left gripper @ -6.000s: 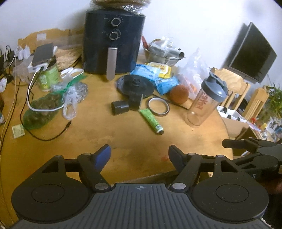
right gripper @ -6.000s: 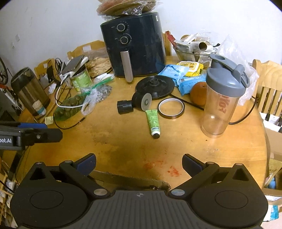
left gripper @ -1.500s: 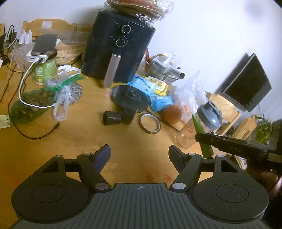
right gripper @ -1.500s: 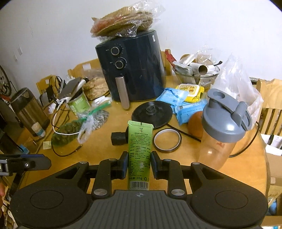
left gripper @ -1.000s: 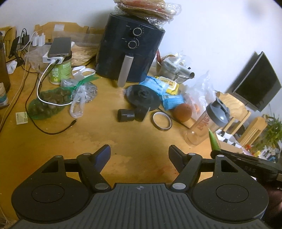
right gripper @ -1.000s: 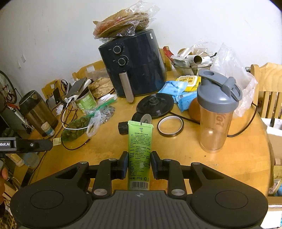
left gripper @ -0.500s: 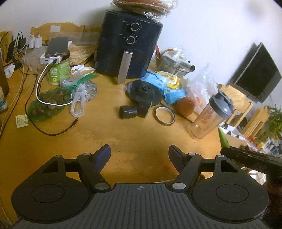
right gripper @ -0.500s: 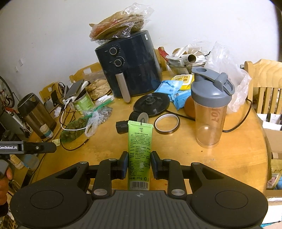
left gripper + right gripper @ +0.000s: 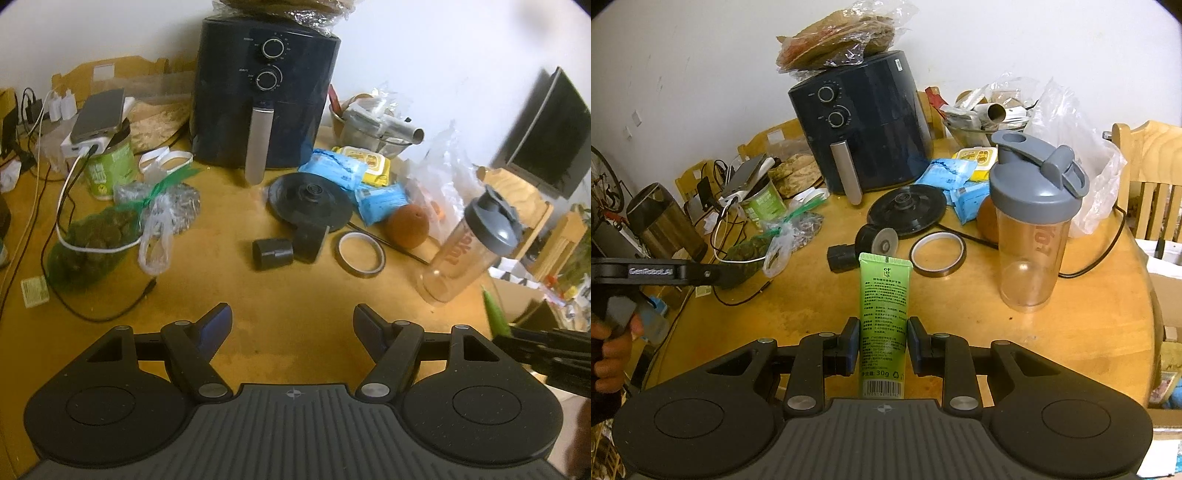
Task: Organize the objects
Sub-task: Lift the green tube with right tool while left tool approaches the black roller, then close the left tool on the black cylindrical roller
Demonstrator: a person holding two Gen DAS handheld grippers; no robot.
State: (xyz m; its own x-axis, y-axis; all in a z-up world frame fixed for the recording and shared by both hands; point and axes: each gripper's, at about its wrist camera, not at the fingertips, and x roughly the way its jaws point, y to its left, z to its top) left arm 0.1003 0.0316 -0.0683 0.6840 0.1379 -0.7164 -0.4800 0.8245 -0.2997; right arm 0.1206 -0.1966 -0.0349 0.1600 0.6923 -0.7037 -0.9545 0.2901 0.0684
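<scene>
My right gripper (image 9: 882, 347) is shut on a green tube (image 9: 884, 310), held above the round wooden table (image 9: 960, 317) with its crimped end pointing away. The tube's tip (image 9: 493, 310) also shows at the right edge of the left wrist view. My left gripper (image 9: 291, 325) is open and empty over the table's near side. Ahead lie a tape ring (image 9: 361, 254), a black cylinder (image 9: 272, 254), a clear shaker bottle with a grey lid (image 9: 1032, 229), an orange (image 9: 407, 226) and a black round lid (image 9: 309, 201).
A dark air fryer (image 9: 264, 99) stands at the back with wrapped flatbreads (image 9: 842, 33) on top. Bags of nuts (image 9: 92, 243), a green can (image 9: 109, 170) with a phone, cables, blue packets (image 9: 380, 199) and a bowl of clutter (image 9: 373, 122) crowd the table. A wooden chair (image 9: 1152, 177) stands at the right.
The left gripper has moved in closer over the table, so the objects there look larger. The right gripper still holds the green tube and has hardly moved.
</scene>
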